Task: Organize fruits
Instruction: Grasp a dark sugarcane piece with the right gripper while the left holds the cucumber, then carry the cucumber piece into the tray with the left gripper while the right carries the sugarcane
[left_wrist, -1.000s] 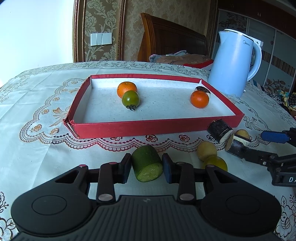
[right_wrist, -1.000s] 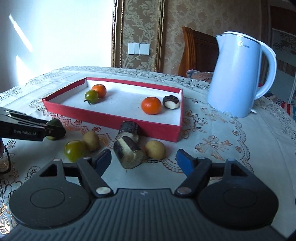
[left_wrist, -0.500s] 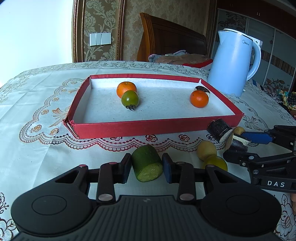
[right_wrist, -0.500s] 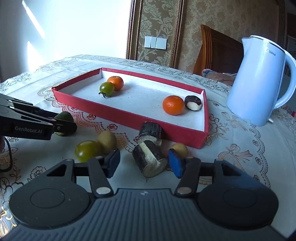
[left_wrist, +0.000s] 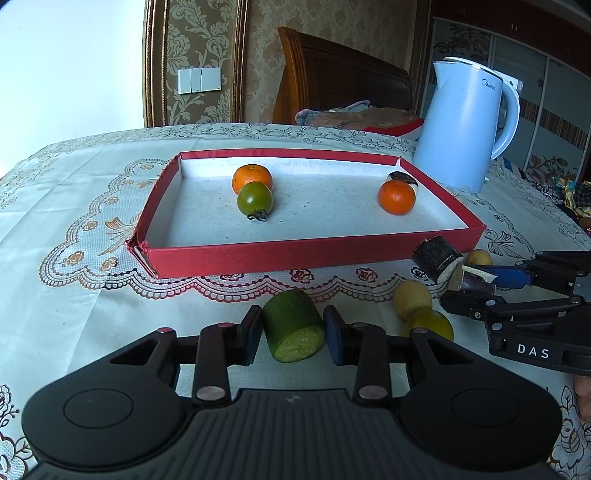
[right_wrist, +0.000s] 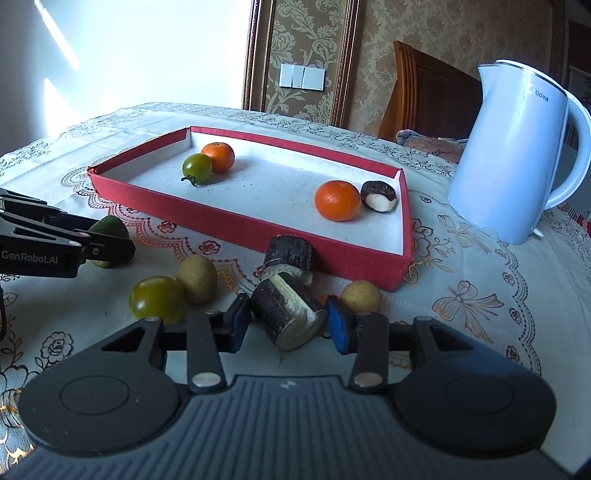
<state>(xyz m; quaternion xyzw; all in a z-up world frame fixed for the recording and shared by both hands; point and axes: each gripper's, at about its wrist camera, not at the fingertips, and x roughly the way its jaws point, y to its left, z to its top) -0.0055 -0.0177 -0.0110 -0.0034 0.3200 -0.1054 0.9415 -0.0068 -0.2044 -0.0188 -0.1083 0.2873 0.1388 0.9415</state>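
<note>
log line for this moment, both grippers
left gripper: shut on green cucumber chunk | right gripper: closing around dark sugarcane piece | red tray: four items inside

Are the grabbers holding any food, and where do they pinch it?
The left gripper pinches the green chunk by its round sides. The right gripper pinches the dark cane piece by its bark sides.

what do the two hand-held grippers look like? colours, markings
Both match. The left hand-held gripper has a matte black ribbed body, two round side discs, silver pivot pins and blue finger pads; its side reads "GenRobot.AI". The right hand-held gripper is built the same; its side reads "DAS". No cables or sleeves show.
</note>
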